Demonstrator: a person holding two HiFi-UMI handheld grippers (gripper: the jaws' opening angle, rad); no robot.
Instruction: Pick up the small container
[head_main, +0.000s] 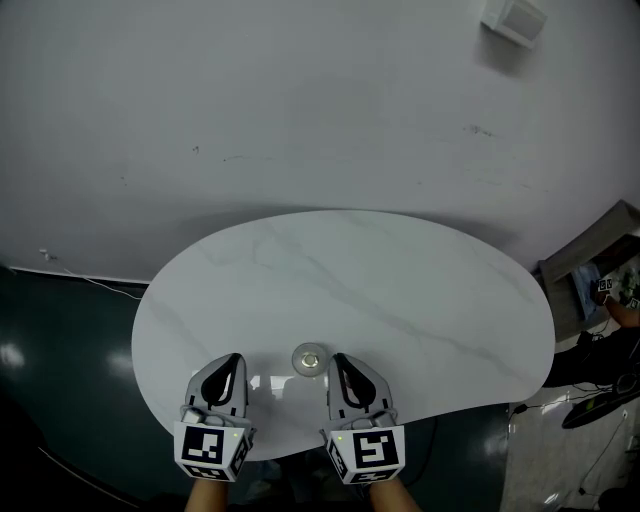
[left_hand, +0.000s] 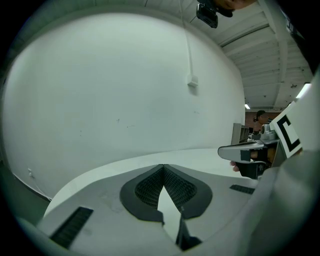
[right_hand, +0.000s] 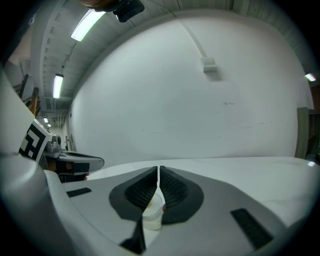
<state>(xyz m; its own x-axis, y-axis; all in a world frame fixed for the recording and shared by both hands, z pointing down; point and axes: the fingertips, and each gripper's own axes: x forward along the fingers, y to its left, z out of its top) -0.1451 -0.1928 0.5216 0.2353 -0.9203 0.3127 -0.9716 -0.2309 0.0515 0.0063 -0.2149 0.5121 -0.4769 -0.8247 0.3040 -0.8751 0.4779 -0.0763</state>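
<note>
Seeing small container (head_main: 309, 357) sitting upright on the white marbled surface (head_main: 420, 300), near its front edge. In head view, lying btwn the two grippers and touching neither. Holding L gripper (head_main: 232, 362) left of it w/ jaws clenched, tips meeting, nothing btwn them. Holding R gripper (head_main: 341, 362) just right of the container, jaws likewise pressed together at the tips, gripping nothing. In R gripper view, catching the container through the slit below the closed tips: pale, see-through, resting on the surface beyond. Pointing both grippers toward the pale wall (head_main: 300, 100), side by side, apart. Spotting small white box (head_main: 513, 18) mounted on the wall, top right.
</note>
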